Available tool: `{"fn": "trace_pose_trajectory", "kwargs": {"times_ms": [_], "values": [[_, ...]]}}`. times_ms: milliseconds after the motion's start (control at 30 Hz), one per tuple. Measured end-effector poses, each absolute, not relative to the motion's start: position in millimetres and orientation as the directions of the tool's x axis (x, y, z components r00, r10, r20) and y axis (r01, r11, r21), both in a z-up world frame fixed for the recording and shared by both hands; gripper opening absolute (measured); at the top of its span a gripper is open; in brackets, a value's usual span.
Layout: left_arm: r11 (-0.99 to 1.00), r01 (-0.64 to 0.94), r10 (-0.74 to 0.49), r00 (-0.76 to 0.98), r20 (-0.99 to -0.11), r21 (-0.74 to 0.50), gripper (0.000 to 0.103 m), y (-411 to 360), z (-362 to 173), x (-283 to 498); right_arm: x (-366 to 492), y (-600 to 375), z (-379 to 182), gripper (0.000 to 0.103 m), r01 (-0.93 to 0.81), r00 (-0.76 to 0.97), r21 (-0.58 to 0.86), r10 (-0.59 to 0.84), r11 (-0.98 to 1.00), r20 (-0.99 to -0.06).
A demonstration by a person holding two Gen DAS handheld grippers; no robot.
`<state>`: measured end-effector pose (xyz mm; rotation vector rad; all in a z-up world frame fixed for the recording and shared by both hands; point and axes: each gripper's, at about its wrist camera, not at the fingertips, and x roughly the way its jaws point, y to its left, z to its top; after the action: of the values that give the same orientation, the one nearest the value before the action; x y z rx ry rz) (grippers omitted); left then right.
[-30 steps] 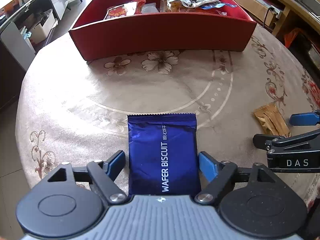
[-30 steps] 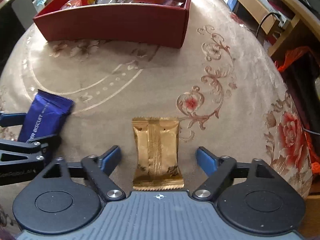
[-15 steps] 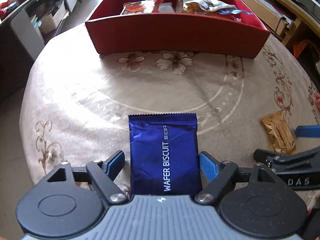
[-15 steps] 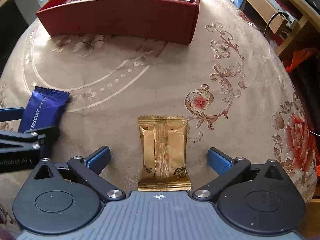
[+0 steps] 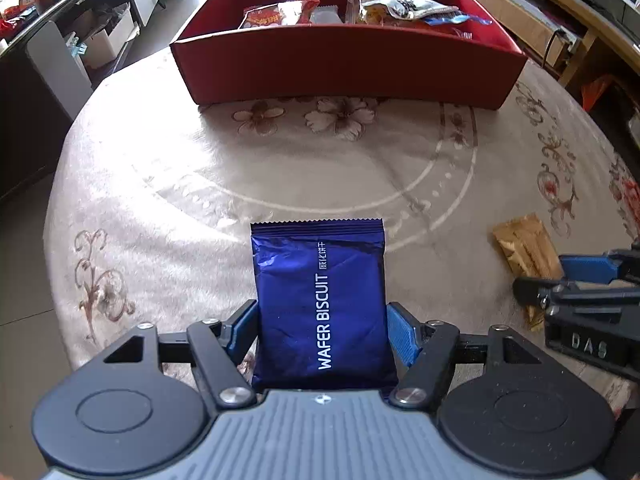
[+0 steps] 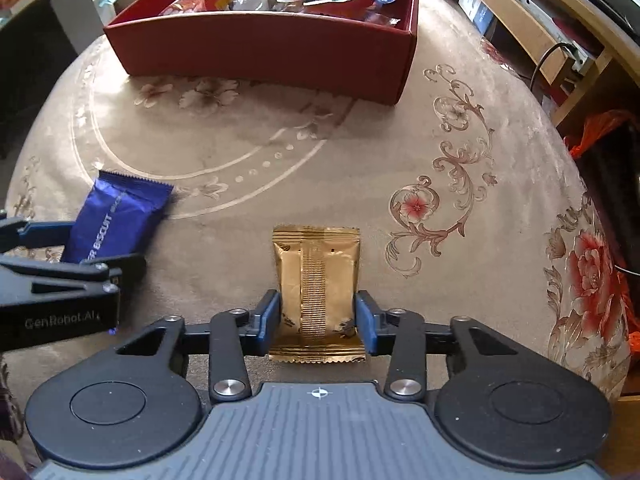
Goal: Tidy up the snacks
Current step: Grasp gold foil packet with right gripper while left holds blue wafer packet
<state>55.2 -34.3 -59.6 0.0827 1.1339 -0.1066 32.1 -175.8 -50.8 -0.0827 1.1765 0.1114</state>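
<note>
Blue foil marks the wafer biscuit packet [image 5: 320, 304], which lies flat on the beige flowered tablecloth [image 5: 160, 208] at about six o'clock in the left wrist view, its crimped far edge pointing toward the red box [image 5: 344, 68] at twelve o'clock. The left gripper [image 5: 322, 330] straddles the packet's near half; its jaws are closing, with the blue pads [image 5: 400, 332] right at the packet's long edges and the packet between them, pressed at both sides as far as the view shows. In the box, red, silver and blue snack wrappers [image 5: 400, 4] are heaped against the far wall. Further right, at about three o'clock of that view, lies the gold packet [image 5: 524, 248], well apart from the blue one. The right wrist view shows it at six o'clock, flat on the cloth with its seam facing up, and the right gripper [image 6: 318, 316] is clamped on it, a blue pad [image 6: 366, 320] pressing each long side near its lower end. From there the box [image 6: 264, 44] sits at eleven o'clock, and the blue packet [image 6: 116, 220] with the left gripper's fingers [image 6: 60, 276] over it at nine o'clock. Past the table edge at two o'clock stands a wooden shelf [image 6: 560, 36]
</note>
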Motion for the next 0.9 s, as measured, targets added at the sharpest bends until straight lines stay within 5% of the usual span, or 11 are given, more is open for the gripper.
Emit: {"fn": "trace_pose_trajectory", "kwargs": {"times_ms": [900], "values": [[0.994, 0.109, -0.052, 0.517, -0.855, 0.006, 0.064, -26, -13, 88, 51, -160, -11, 0.046, -0.116, 0.501, 0.008, 0.065, 0.993, -0.863]]}}
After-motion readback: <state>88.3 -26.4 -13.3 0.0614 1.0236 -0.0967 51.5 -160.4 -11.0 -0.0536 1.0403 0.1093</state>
